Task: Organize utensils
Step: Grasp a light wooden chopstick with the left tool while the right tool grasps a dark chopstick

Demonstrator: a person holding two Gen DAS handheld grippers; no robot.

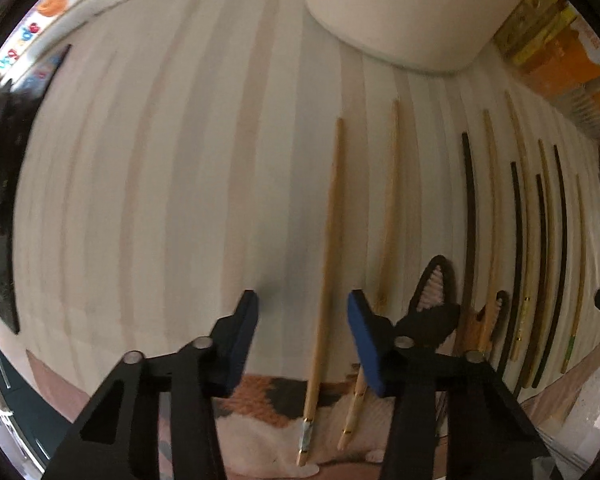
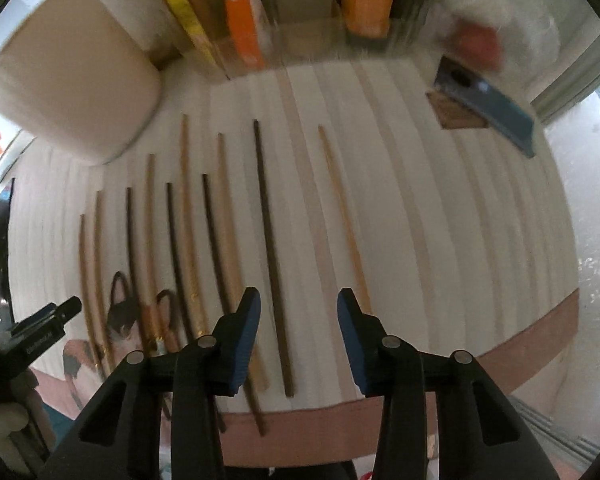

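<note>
Several chopsticks, some light bamboo and some dark, lie side by side on a cream striped mat [image 1: 160, 180]. In the left wrist view my left gripper [image 1: 303, 300] points down at the mat. It is open, and a light bamboo chopstick [image 1: 330, 240] lies between its blue pads without touching them. A second bamboo chopstick [image 1: 390, 200] lies just right of it. In the right wrist view my right gripper [image 2: 299, 296] is open over a long dark chopstick [image 2: 269, 240], which lies between the fingers untouched. A light chopstick [image 2: 340, 208] runs behind the right finger.
A large cream container [image 1: 400, 12] stands at the back of the mat. Two cat-ear-shaped rests, black [image 1: 434, 292] and orange [image 1: 482, 322], sit among the chopstick ends. Boxes and packets [image 2: 242, 28] line the back. A blue-grey box [image 2: 496, 108] lies far right.
</note>
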